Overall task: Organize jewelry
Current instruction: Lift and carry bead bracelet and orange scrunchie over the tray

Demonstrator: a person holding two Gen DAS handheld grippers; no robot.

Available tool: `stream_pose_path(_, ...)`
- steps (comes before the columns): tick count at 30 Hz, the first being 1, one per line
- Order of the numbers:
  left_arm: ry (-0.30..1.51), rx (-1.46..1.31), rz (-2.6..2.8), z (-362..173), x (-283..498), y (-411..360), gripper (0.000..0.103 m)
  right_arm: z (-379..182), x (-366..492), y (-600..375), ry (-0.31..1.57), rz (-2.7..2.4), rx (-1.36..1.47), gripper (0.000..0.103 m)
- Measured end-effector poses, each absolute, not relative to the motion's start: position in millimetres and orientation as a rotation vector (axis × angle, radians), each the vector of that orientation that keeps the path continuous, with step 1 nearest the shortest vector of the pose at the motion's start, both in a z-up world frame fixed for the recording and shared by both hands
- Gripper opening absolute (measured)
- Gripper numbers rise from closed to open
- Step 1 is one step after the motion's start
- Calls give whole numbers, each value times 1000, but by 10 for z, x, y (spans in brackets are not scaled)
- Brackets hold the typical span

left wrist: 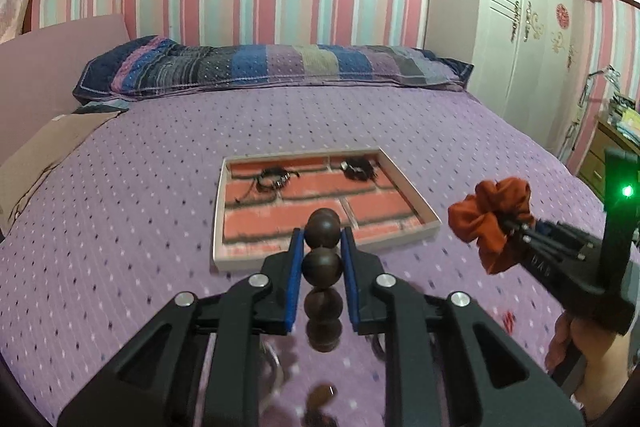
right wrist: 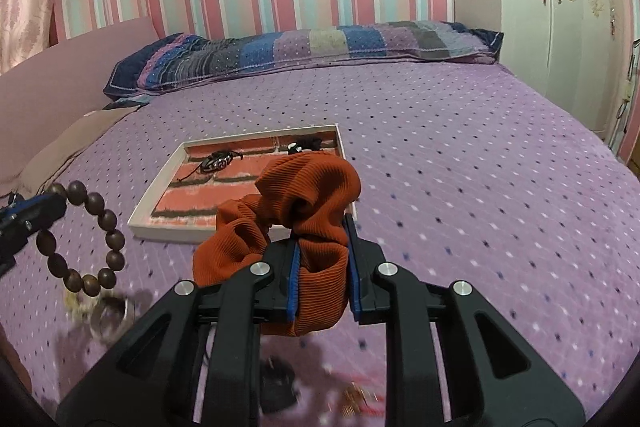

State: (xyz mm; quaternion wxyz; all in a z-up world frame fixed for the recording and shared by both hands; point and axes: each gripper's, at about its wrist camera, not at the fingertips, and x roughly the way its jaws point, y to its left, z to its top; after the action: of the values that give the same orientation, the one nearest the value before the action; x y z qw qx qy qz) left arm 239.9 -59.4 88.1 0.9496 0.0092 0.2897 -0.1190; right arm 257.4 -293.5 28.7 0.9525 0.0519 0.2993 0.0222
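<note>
My left gripper (left wrist: 320, 239) is shut on a brown wooden bead bracelet (left wrist: 322, 259), held above the purple bed just short of the brick-patterned tray (left wrist: 218, 211). In the right wrist view the bracelet (right wrist: 98, 207) hangs as a ring from the left gripper (right wrist: 52, 205) at far left. My right gripper (right wrist: 322, 227) is shut on an orange scrunchie (right wrist: 308, 195), held in the air near the tray's (right wrist: 160, 189) right front corner. In the left wrist view the scrunchie (left wrist: 492, 223) shows in the right gripper (left wrist: 508, 227). Two dark bracelets (left wrist: 274, 179) (left wrist: 360, 167) lie in the tray's far part.
Loose jewelry lies on the bedspread below the grippers: a clear bangle (right wrist: 110, 315), a dark item (right wrist: 278, 375) and small red and gold pieces (right wrist: 356, 399). A striped pillow (left wrist: 272, 67) lies at the head of the bed. A white wardrobe (left wrist: 524, 7) stands at the right.
</note>
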Motion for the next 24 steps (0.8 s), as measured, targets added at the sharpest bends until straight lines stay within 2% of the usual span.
stream_pose_path(10, 626, 10, -197, 820, 3518, -507, 19, 190, 3712, -2744, 685, 34, 78, 19)
stream_pose_path(24, 814, -11, -127, 9, 4774, -401, 19, -415, 4793, -2659, 832, 6, 63, 19)
